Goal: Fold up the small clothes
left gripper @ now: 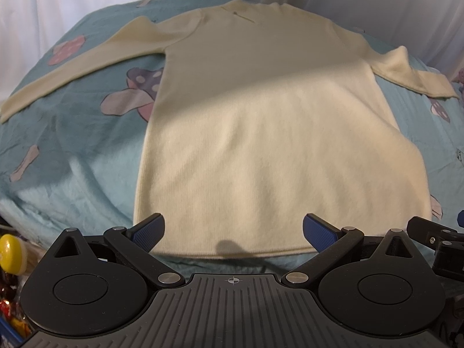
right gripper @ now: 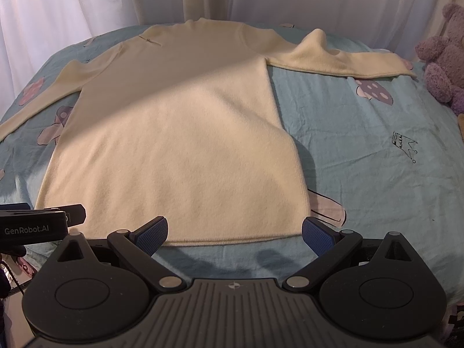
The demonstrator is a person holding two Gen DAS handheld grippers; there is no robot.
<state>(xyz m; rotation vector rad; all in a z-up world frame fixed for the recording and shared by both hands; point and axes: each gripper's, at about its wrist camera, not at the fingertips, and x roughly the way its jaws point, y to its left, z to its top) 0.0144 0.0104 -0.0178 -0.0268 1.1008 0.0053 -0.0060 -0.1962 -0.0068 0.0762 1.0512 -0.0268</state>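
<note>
A cream long-sleeved knit sweater (left gripper: 261,133) lies flat on a light blue bedsheet, collar far from me and hem near me; it also shows in the right wrist view (right gripper: 179,145). Its left sleeve (left gripper: 75,66) stretches out to the left. Its right sleeve (right gripper: 342,61) is bent and points right. My left gripper (left gripper: 233,232) is open and empty, just above the hem's left part. My right gripper (right gripper: 235,232) is open and empty, over the hem's right part. Each gripper's body shows at the edge of the other's view.
The bedsheet (right gripper: 362,133) has mushroom prints and covers a bed. A purple plush bear (right gripper: 443,58) sits at the right edge. White curtains (right gripper: 87,0) hang behind the bed. A yellow object (left gripper: 11,255) and clutter lie at the lower left off the bed.
</note>
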